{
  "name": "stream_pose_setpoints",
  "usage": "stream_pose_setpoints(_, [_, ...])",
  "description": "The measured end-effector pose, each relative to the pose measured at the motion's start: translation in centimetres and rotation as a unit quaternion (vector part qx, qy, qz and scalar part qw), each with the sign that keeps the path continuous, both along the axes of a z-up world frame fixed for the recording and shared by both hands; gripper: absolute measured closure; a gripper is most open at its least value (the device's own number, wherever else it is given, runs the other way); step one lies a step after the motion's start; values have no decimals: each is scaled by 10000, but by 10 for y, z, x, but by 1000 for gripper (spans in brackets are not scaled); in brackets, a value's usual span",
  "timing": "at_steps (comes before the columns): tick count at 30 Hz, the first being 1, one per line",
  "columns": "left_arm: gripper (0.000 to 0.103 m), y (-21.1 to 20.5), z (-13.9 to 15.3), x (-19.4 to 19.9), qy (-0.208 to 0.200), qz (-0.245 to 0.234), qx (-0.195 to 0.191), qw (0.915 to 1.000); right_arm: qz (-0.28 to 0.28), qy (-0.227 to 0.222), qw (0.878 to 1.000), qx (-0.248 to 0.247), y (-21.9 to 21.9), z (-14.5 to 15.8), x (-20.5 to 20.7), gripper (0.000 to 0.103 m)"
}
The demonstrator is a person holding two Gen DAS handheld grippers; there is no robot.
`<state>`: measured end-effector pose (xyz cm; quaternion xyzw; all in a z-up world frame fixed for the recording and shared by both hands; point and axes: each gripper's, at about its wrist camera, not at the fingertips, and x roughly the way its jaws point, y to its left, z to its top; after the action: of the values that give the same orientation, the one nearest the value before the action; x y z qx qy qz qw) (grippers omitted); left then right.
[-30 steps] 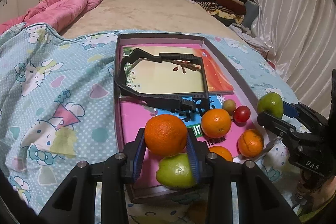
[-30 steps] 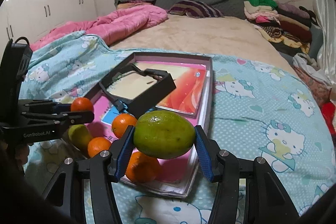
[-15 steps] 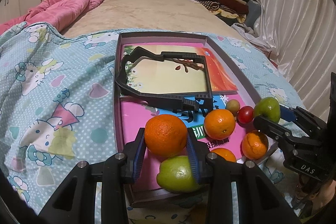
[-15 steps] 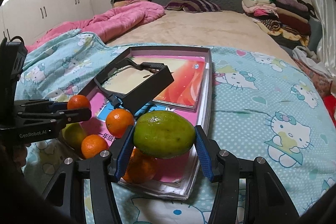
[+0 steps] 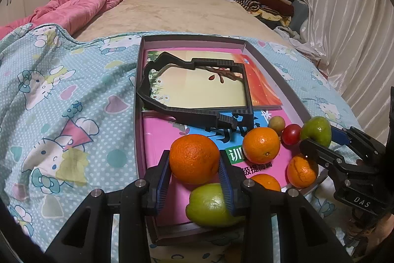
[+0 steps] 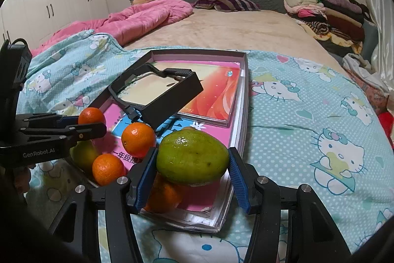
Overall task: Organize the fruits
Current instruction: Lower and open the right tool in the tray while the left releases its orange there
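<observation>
My left gripper [image 5: 194,160] is shut on a large orange [image 5: 194,158], held above the near end of the shallow box [image 5: 138,90]. Below it lies a green fruit [image 5: 209,205]. My right gripper [image 6: 193,159] is shut on a green mango-like fruit [image 6: 192,157], low over the box's right side; it also shows in the left wrist view [image 5: 316,131]. Loose in the box are an orange [image 5: 261,144], two smaller oranges [image 5: 301,170] [image 5: 267,183], a red tomato [image 5: 291,134] and a small brown fruit [image 5: 276,123].
The box holds books [image 5: 211,88] and a black plastic frame [image 5: 197,112]. It lies on a Hello Kitty blanket [image 5: 61,115] on a bed. A pink quilt [image 6: 138,19], a striped pillow [image 6: 225,1] and folded clothes [image 6: 320,9] are at the far end.
My right gripper has moved left and down with the green fruit, toward the tomato and oranges. My left gripper stays shut on the orange, almost still.
</observation>
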<state>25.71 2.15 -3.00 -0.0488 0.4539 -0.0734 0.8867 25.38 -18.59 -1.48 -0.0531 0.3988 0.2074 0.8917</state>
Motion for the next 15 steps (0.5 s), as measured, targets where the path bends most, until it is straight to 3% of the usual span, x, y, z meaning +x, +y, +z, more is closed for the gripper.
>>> stream_pose_setpoints(15, [65, 1, -3, 2, 23, -3, 19, 10000, -7, -126, 9999, -111, 0, 5, -4, 44])
